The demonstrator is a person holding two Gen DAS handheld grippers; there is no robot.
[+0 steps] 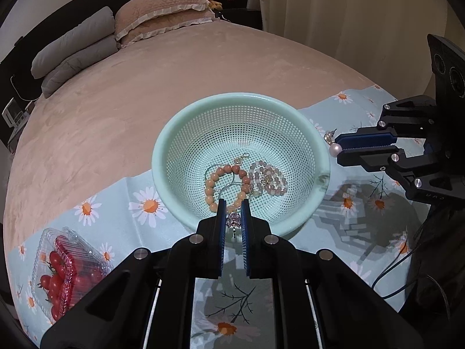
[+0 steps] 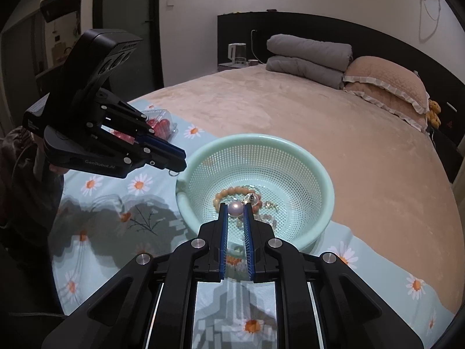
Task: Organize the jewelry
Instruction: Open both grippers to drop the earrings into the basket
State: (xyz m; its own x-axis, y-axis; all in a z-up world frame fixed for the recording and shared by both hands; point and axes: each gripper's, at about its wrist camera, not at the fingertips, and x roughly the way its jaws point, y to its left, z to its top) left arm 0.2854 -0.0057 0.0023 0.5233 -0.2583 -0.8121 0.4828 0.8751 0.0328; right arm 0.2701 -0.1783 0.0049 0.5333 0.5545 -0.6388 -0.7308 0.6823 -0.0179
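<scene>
Left tongs [image 1: 233,206] nearly closed, right tongs [image 2: 236,210] too — level

"GenRobot.AI" on the left hand-held gripper [image 2: 178,161]

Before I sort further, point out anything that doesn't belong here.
A clear plastic box of cherry tomatoes sits on the daisy cloth left of the green basket: food beside a jewelry job. Nothing looks spilled or damaged.
</scene>
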